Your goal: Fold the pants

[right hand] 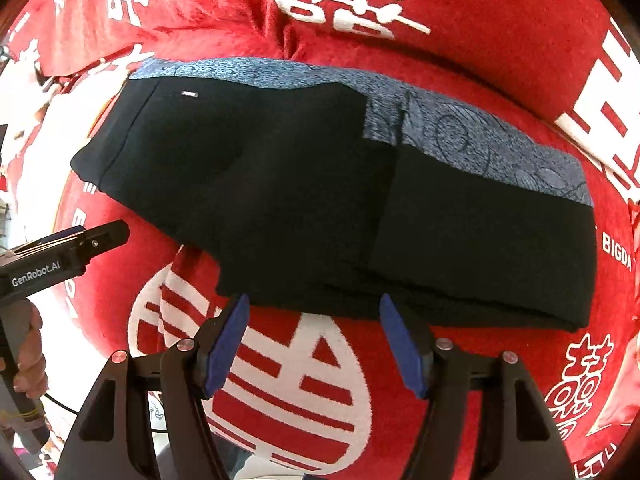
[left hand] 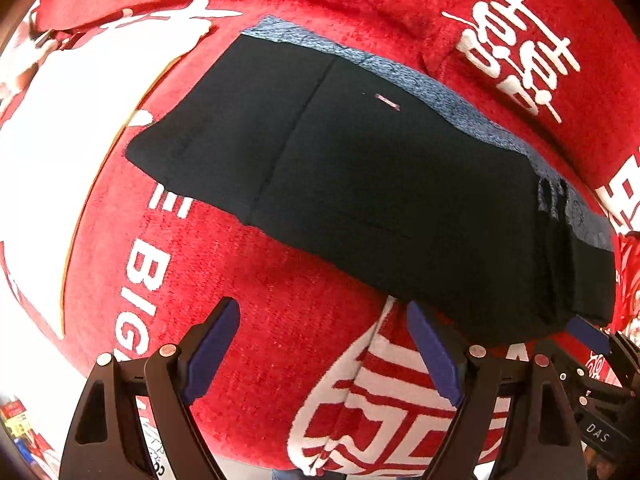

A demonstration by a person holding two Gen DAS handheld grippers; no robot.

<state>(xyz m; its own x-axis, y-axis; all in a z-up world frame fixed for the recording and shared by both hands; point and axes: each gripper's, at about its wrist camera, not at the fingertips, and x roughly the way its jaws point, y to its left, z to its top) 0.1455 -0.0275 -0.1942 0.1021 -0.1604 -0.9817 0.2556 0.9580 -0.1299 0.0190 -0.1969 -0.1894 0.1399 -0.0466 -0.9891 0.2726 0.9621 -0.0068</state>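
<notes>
The black pants (left hand: 360, 184) lie folded into a compact stack on the red blanket, with a blue-grey patterned band (left hand: 400, 72) along the far edge. In the right wrist view the pants (right hand: 312, 208) fill the middle. My left gripper (left hand: 320, 320) is open and empty, just in front of the pants' near edge. My right gripper (right hand: 314, 312) is open and empty, its tips at the near edge of the fold. The right gripper also shows at the lower right of the left wrist view (left hand: 592, 340). The left gripper shows at the left of the right wrist view (right hand: 96, 240).
A red blanket (left hand: 280, 340) with white characters and letters covers the whole surface. A hand (right hand: 28, 356) holds the left gripper's handle at the lower left. The blanket has folds and ridges behind the pants (right hand: 460, 40).
</notes>
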